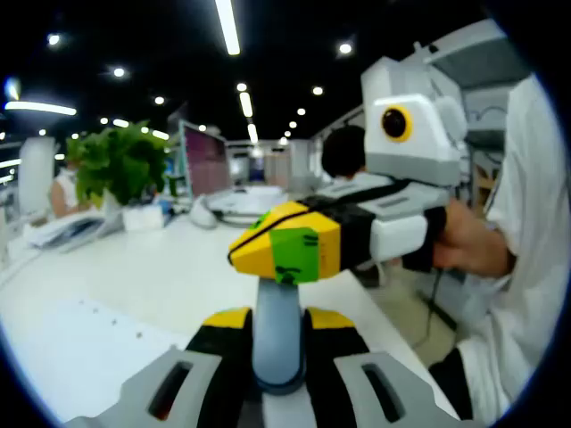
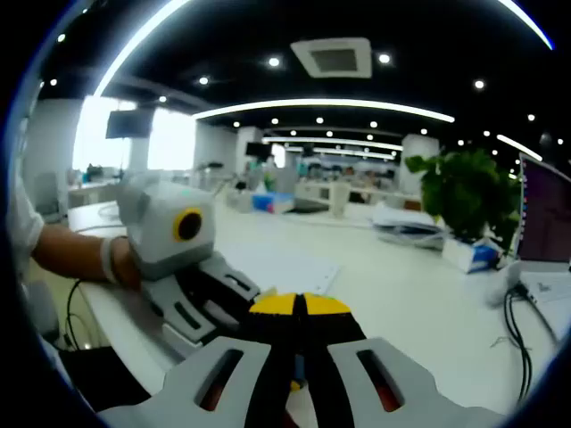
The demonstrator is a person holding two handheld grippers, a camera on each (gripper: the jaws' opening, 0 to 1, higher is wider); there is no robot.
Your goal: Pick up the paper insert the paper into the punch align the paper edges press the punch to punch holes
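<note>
The left gripper [image 1: 278, 317] has its grey, yellow-tipped jaws closed in against both sides of the punch lever [image 1: 278, 343], a smooth grey-blue upright piece with a rounded foot. The rest of the punch is hidden beneath the jaws. The right gripper [image 1: 287, 248] comes in from the right, its blunt yellow tip wrapped in green tape and sitting on top of the lever. In the right gripper view its own yellow tips [image 2: 303, 305] meet with no gap and nothing visible between them. A hand [image 1: 471, 239] grips its black-and-white body, beside a white shirt [image 1: 526, 267].

The paper [image 1: 85, 352] lies flat on the table to the left, a white sheet dotted with small dark specks, apart from both grippers. The table [image 1: 187, 267] is smooth, glossy white. Farther back stand a leafy green plant [image 1: 116, 165] in a white pot and a monitor [image 1: 205, 159], in an open office with a dark ceiling and strip lights [image 1: 228, 25].
</note>
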